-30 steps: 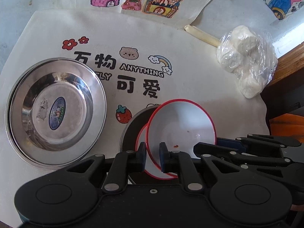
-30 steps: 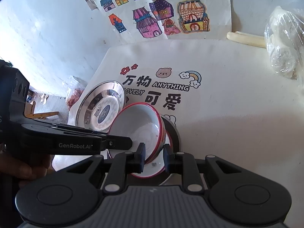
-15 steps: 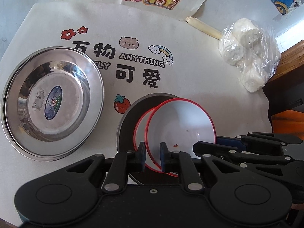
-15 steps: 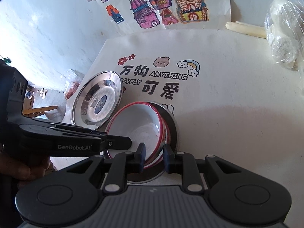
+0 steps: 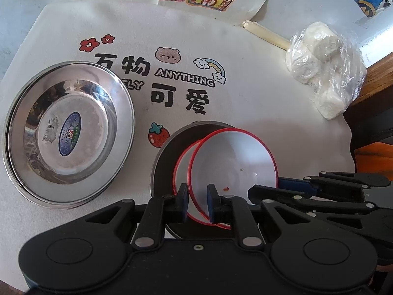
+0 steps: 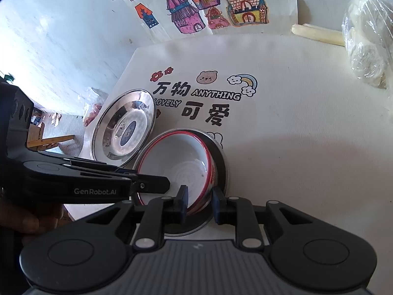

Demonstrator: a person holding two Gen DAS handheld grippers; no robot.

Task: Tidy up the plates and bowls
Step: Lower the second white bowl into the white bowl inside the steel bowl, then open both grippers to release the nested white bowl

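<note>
Left tongs (image 5: 197,202) clamp red-rimmed bowl (image 5: 233,164) by its near rim; right tongs (image 6: 199,205) clamp rims of it and steel bowl (image 6: 219,172) beneath.

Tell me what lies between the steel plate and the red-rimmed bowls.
No object: only a strip of bare cloth with a printed strawberry separates the steel plate from the red-rimmed bowls. The left wrist view shows it.

A sunny table with a picture cloth

A white cloth (image 5: 258,103) with a bear, rainbow and words covers the table. Drawings of houses (image 6: 208,7) lie behind it. The wall (image 6: 61,36) is pale blue. A wooden ledge (image 5: 375,78) is at the right.
</note>
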